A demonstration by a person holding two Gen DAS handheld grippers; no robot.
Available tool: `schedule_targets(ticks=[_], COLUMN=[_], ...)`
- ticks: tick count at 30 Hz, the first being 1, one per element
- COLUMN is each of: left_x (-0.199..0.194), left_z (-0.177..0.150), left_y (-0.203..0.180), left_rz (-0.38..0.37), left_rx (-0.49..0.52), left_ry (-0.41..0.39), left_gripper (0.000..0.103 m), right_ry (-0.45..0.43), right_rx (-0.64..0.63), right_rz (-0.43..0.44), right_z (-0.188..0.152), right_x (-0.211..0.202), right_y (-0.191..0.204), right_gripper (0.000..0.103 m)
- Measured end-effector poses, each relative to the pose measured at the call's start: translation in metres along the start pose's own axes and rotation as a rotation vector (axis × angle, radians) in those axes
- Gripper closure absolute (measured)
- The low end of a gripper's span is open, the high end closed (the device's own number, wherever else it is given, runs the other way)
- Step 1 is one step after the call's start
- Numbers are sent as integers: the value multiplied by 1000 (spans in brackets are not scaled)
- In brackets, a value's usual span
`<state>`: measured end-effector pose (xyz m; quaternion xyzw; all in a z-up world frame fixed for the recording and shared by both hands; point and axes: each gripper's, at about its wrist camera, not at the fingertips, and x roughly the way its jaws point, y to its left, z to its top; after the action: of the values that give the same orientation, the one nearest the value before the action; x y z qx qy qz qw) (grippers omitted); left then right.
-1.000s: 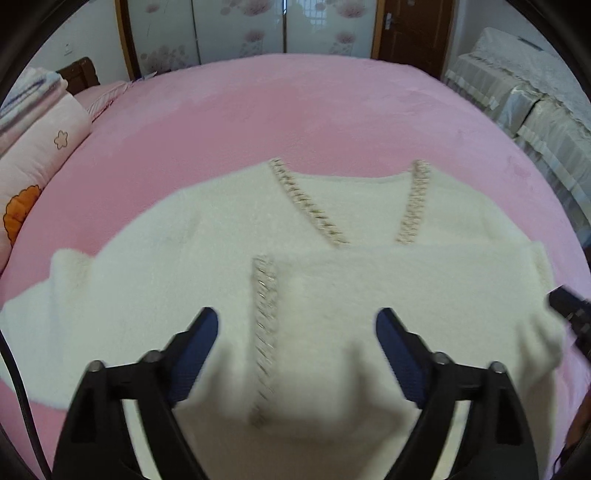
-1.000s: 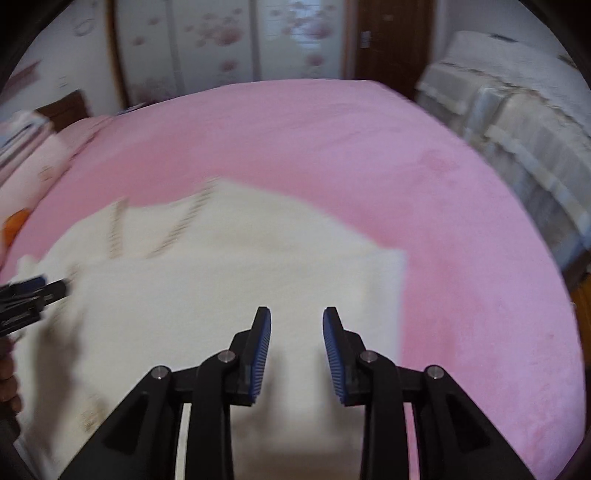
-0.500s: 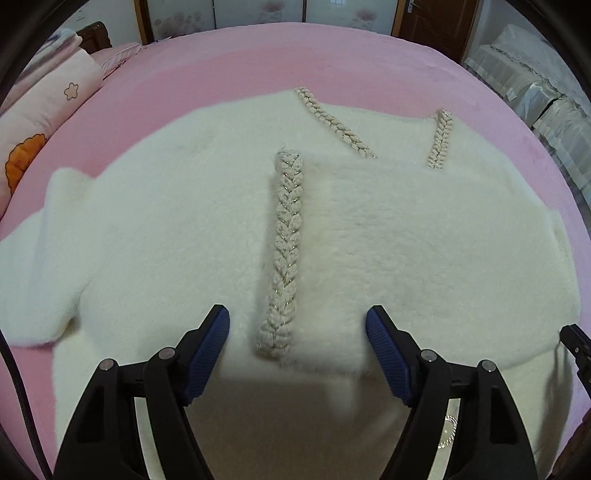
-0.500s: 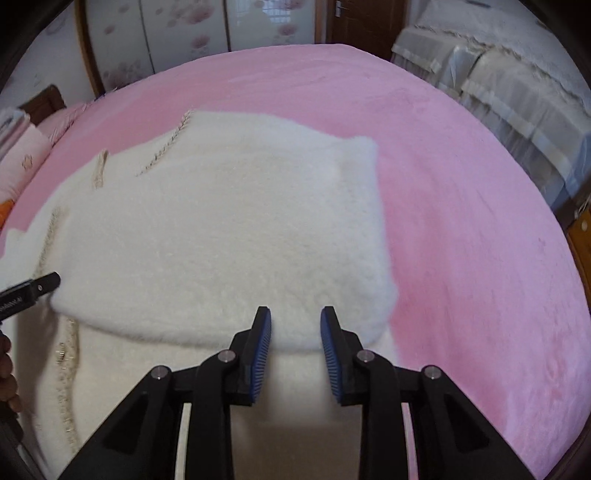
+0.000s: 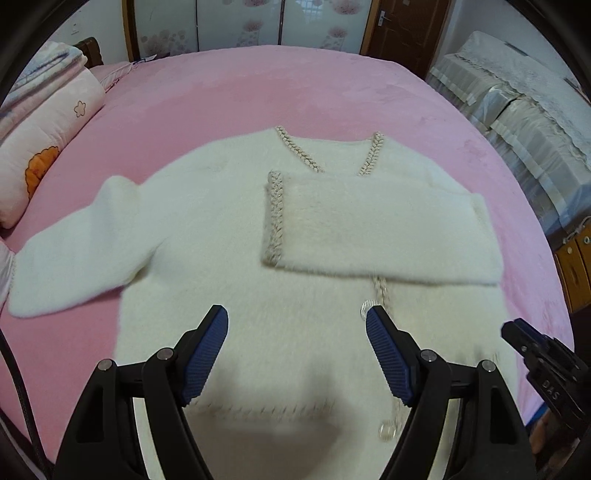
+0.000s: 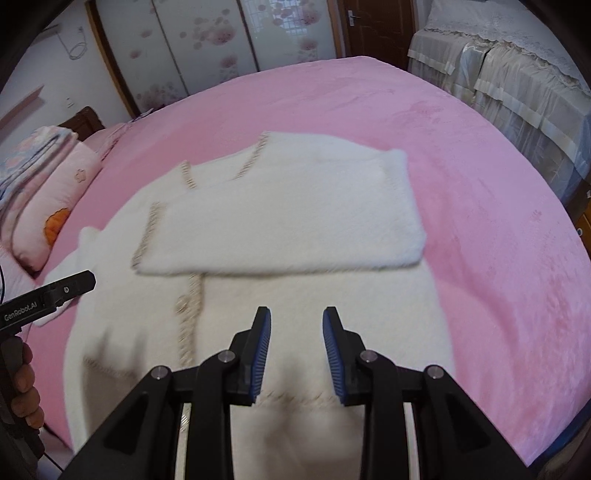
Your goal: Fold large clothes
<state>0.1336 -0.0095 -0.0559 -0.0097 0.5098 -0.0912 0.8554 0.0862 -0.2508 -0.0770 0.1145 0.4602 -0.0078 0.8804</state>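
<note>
A fluffy white cardigan (image 5: pixel 221 251) with braided beige trim lies flat on the pink bed (image 5: pixel 258 92). Its right sleeve (image 5: pixel 376 229) is folded across the chest, and the same folded sleeve (image 6: pixel 280 221) shows in the right wrist view. The other sleeve (image 5: pixel 81 243) is spread out to the left. My left gripper (image 5: pixel 294 312) hovers open above the lower body of the cardigan (image 6: pixel 314 295), with nothing between its pads. Over the hem area my right gripper (image 6: pixel 297 312) is also open and empty, its pads a narrow gap apart. Each gripper's tip shows at the edge of the other's view.
Pink pillows and folded bedding (image 5: pixel 48 147) are stacked at the left of the bed. Cloth-covered furniture (image 5: pixel 517 122) stands along the right. Floral wardrobe doors (image 6: pixel 221 44) and a brown door (image 5: pixel 402 33) are at the back. A hand (image 6: pixel 26 380) holds the left gripper's handle.
Both grippers have drawn back from the folded sleeve toward the hem and risen, so more of the cardigan shows. The sleeve stays folded across the chest. The left jaws have narrowed slightly.
</note>
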Motion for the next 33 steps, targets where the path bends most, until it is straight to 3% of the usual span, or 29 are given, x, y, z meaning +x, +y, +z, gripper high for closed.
schedule_targets(ticks=[5,13,14,22,29,33], left_x=[-26,-27,-24,20,62,81], left_z=[-13,-14,-13,-22,-43,-42], left_y=[43,187,209,347,413,439], left_rz=[-14,-8,-7,-50,-54,-33], left_rx=[-23,-231,-261,-599,-848,-901], left_ry=[-8,1,8,41,98,104], left_gripper=[27,27,27,27,27,27], right_ry=[59,53,43,60,81,96], right_rx=[-44,-116,-139,-232,-313,-317], right_rz=[31,59,69,110,132,147], right_z=[-23,-29,-25,-15,-15,-18], right_x=[-8,-16,-15,8,29,41], right_y=[39,108,133,223,276,291], right_gripper=[73,73,73,73,73,73])
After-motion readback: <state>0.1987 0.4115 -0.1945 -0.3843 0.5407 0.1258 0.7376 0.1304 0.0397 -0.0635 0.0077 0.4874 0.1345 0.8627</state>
